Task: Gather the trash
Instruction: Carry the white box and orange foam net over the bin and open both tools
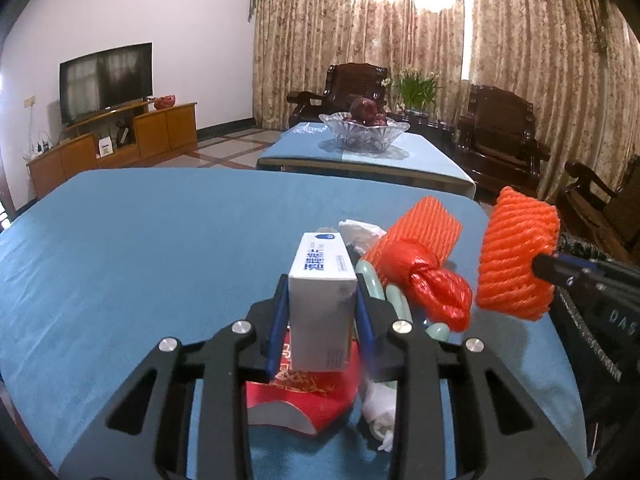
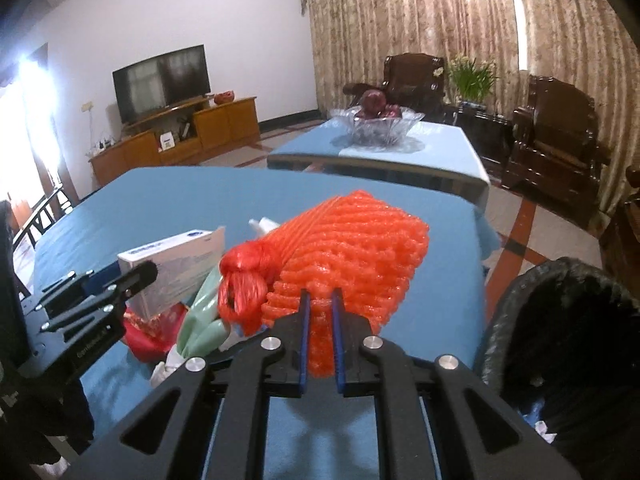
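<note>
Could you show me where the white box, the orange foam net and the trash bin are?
White box [image 1: 320, 280]: left wrist view, its front face.
Orange foam net [image 2: 360, 248]: right wrist view, its top.
Trash bin [image 2: 504, 312]: right wrist view, its rim.

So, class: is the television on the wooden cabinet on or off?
Off. The television shows a dark screen with only pale reflections on it, no lit picture, in both wrist views.
</note>
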